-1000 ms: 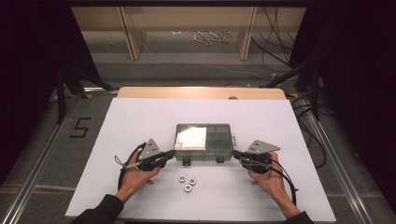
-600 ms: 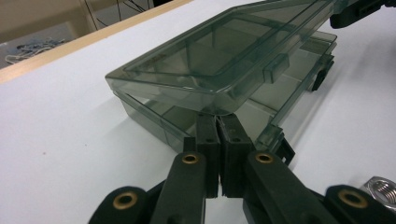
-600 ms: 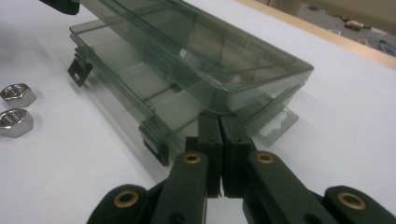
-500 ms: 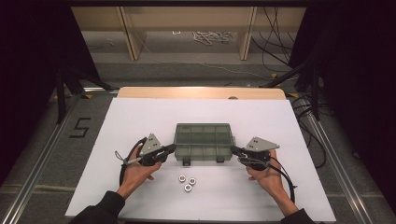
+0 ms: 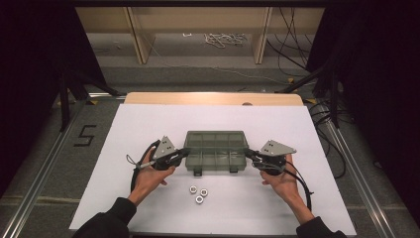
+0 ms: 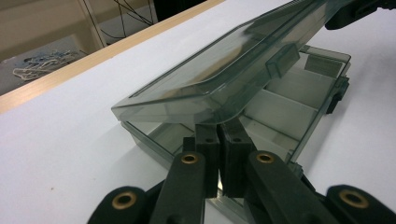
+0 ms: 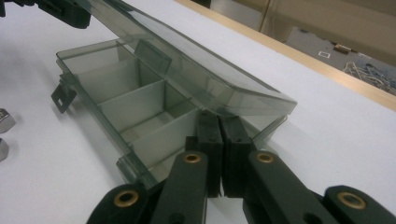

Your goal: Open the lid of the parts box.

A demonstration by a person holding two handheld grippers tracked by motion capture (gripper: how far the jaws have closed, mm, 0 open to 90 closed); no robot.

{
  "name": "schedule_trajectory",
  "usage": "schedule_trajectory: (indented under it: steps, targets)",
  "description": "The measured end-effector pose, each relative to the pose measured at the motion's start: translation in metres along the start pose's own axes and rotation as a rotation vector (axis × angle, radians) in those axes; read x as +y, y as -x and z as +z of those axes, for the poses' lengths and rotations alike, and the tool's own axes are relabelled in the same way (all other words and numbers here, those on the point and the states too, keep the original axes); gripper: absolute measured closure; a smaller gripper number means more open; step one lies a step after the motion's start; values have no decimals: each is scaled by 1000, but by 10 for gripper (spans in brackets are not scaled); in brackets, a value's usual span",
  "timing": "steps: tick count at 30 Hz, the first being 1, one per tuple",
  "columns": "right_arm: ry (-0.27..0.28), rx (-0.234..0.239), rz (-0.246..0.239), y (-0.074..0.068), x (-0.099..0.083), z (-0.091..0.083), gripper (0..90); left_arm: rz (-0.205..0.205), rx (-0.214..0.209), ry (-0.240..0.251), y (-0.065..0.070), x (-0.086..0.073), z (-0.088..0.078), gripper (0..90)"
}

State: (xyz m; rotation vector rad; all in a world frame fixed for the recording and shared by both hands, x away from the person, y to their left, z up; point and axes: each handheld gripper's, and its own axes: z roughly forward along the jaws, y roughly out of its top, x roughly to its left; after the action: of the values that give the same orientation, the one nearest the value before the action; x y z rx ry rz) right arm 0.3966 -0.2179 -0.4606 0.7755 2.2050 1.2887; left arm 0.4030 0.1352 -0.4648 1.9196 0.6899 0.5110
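Counter (image 5: 148, 124): flat white top, pale wooden strip along far edge. Directly on it, near middle: translucent grey plastic compartment box (image 5: 216, 157), base flat on white surface, hinged lid raised at front, dividers visible inside. Just in front of box, toward person's side: three small silver metal hex nuts (image 5: 198, 193) in tight cluster, apart from box.
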Motion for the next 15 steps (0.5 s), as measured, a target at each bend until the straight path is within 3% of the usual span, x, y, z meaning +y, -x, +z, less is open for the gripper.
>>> schedule_trajectory:
  steps: [6,8,12,14,15]
  targets:
    - [15,-9,1,3,2,1,888,20,19,-1,-9,2,1,876]
    - [22,-16,2,4,4,1,888,-2,31,5,-14,3,2,878]
    - [28,-19,-4,7,6,2,887,-4,40,3,-19,3,3,878]
    - [38,-24,-2,7,7,4,887,-30,38,6,-20,3,4,877]
    - [28,-20,-1,8,8,4,887,-13,36,7,-22,4,4,876]
